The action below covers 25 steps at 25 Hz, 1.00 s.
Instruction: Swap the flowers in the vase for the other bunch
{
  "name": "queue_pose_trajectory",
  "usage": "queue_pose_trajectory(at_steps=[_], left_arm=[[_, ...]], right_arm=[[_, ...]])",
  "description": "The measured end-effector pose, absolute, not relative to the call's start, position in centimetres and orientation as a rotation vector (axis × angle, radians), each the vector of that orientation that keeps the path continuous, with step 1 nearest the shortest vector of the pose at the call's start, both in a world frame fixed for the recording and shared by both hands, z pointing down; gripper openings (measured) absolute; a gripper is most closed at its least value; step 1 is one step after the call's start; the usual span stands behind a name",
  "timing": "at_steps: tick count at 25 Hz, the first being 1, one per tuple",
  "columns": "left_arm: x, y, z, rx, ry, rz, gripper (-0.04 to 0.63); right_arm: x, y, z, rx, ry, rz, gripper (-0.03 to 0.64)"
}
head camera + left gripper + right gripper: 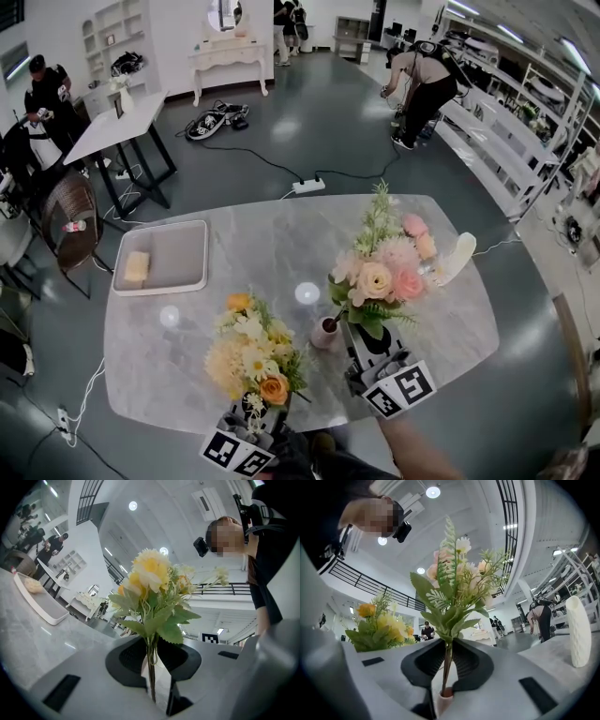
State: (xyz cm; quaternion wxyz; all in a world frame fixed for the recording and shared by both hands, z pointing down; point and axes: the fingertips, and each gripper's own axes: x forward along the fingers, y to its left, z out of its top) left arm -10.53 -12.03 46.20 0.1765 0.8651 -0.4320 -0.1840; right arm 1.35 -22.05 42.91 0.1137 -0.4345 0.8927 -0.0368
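My left gripper point(255, 405) is shut on the stems of a yellow and orange bunch point(253, 356), held upright above the near table edge. In the left gripper view the thin stems point(151, 667) are pinched between the black pads. My right gripper point(366, 339) is shut on the stems of a pink and cream bunch point(384, 272). A small pink vase point(325, 333) stands on the marble table just beside that gripper. In the right gripper view the stem point(447, 663) runs down between the pads into the vase mouth point(443, 700). The yellow bunch point(379, 625) shows at its left.
A grey tray point(178, 255) with a pale yellow block point(136, 267) lies at the table's far left. A tall white ribbed vase point(457, 255) stands at the far right, and also shows in the right gripper view point(580, 630). People, tables and cables are on the floor beyond.
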Motion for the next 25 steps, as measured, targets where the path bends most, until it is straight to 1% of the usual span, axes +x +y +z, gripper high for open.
queue_pose_trajectory(at_steps=[6, 13, 25], left_arm=[[-9.3, -12.2, 44.2, 2.445, -1.231, -0.528, 0.078], [-10.2, -12.3, 44.0, 2.445, -1.239, -0.536, 0.078], [-9.9, -12.5, 43.4, 2.446, -1.239, -0.530, 0.078]], right_arm=[[2.6, -22.2, 41.0, -1.269, 2.634, -0.080, 0.057], [2.0, -22.2, 40.6, -1.273, 2.635, -0.053, 0.057], [2.5, -22.3, 39.1, -1.269, 2.636, -0.023, 0.055]])
